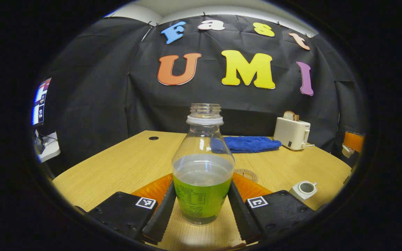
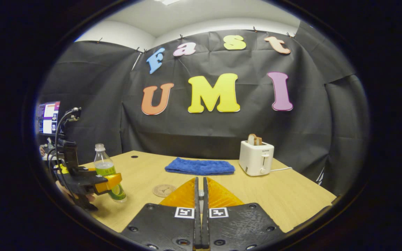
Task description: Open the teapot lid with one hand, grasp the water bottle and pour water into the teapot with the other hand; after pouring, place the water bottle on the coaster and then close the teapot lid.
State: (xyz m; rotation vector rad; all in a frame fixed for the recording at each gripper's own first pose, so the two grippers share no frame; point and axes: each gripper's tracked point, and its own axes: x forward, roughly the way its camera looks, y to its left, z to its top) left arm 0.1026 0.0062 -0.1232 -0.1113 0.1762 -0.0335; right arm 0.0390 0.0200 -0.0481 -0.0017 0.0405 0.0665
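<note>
Bottle first, in the left gripper view: the clear plastic water bottle with a green label (image 1: 203,170) stands upright on the light wooden table (image 1: 124,164), its long axis vertical and its uncapped threaded mouth pointing straight up. A white ring sits under the threads, and liquid fills it to just above the label. It stands between the fingers of the left gripper (image 1: 201,205), which are spread apart on either side of the label; whether they touch the bottle cannot be told. Just behind the bottle, slightly right, lies a round brown coaster (image 1: 248,174), partly hidden. Near the right edge sits a small white teapot (image 1: 304,189), its open top facing up, well apart from the bottle. At the far side lie a folded blue cloth (image 1: 251,144) and a white toaster with bread in its slots (image 1: 291,133).

In the right gripper view, the right gripper (image 2: 200,198) has its fingers drawn together with only a thin slit between them, nothing held. The bottle (image 2: 108,172) stands upright at the far left, flanked by the other gripper (image 2: 108,183) in a hand. The coaster (image 2: 164,190) lies just left of the right gripper's tips, the cloth (image 2: 199,166) and toaster (image 2: 256,157) beyond.
</note>
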